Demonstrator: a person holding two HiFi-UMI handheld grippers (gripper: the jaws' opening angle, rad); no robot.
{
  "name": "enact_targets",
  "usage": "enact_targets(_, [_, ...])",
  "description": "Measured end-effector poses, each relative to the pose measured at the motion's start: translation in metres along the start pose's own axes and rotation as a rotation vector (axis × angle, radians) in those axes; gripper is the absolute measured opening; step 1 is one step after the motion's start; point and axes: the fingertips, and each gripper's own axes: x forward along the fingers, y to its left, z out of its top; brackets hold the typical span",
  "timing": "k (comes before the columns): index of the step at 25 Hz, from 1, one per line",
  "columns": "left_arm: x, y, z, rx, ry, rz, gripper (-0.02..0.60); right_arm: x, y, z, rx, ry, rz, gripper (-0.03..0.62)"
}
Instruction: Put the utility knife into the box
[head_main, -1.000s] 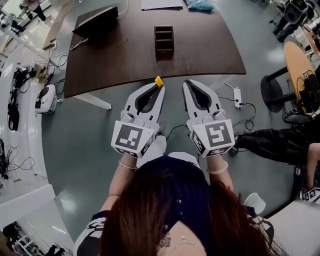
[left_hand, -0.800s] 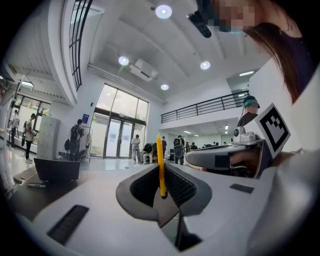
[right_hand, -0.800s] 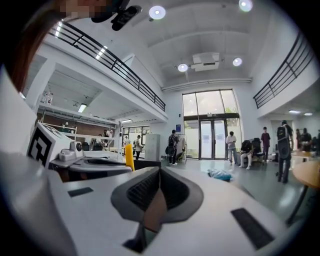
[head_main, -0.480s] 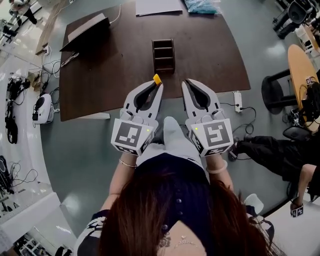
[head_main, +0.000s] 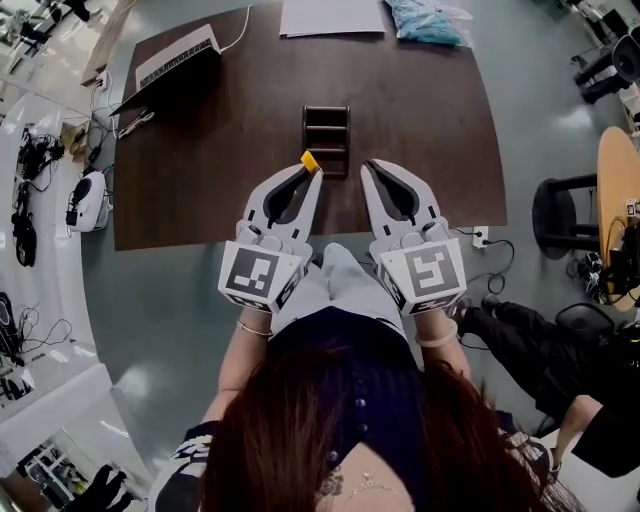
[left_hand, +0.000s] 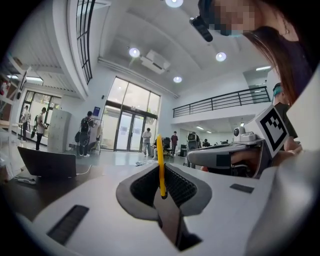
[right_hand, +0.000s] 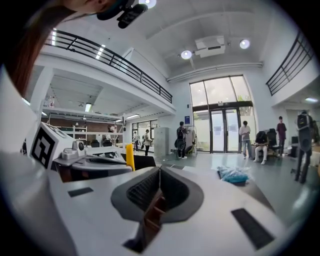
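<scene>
A small dark brown box (head_main: 326, 140) with open compartments stands on the dark wooden table (head_main: 200, 170), just beyond both gripper tips. My left gripper (head_main: 309, 172) is shut on a yellow utility knife (head_main: 311, 161), whose end sticks up past the tips beside the box's near left corner. In the left gripper view the knife (left_hand: 160, 165) stands upright, pinched between the jaws. My right gripper (head_main: 370, 166) is shut with nothing in it, level with the left one. In the right gripper view the box (right_hand: 152, 215) shows below the closed jaws, and the knife (right_hand: 130, 156) is at the left.
A laptop (head_main: 170, 62) sits at the table's far left, a white sheet (head_main: 330, 15) and a blue bag (head_main: 425, 20) at the far edge. A power strip (head_main: 480, 237) lies on the floor to the right, near a round stool (head_main: 565, 210).
The person has stepped toward the table. Both grippers now reach over its near edge and the box lies right at their tips. The knife stays held in the left gripper.
</scene>
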Motion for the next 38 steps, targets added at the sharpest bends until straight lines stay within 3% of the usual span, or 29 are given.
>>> enact_targets(6, [0.016, 0.017, -0.025, 0.0, 0.039, -0.007, 0.035, 0.017, -0.012, -0.015, 0.027, 0.043, -0.012, 0.015])
enact_targets(11, [0.037, 0.033, -0.079, 0.016, 0.098, -0.003, 0.034, 0.025, -0.017, -0.032, 0.053, 0.09, -0.012, 0.015])
enact_targets(18, [0.062, 0.051, -0.146, -0.062, 0.189, -0.005, 0.034, 0.045, -0.013, -0.057, 0.066, 0.14, 0.01, 0.015])
enact_targets(24, [0.069, 0.054, -0.177, -0.079, 0.255, 0.011, 0.034, 0.062, -0.017, -0.081, 0.085, 0.18, 0.018, 0.015])
enact_targets(28, [0.072, 0.06, -0.185, -0.109, 0.249, 0.039, 0.035, 0.065, -0.019, -0.091, 0.102, 0.198, 0.02, 0.015])
enact_targets(32, [0.076, 0.059, -0.188, -0.078, 0.265, 0.018, 0.034, 0.067, -0.019, -0.096, 0.114, 0.21, 0.024, 0.015])
enact_targets(38, [0.075, 0.05, -0.2, -0.095, 0.283, -0.018, 0.035, 0.068, -0.02, -0.097, 0.122, 0.216, 0.023, 0.015])
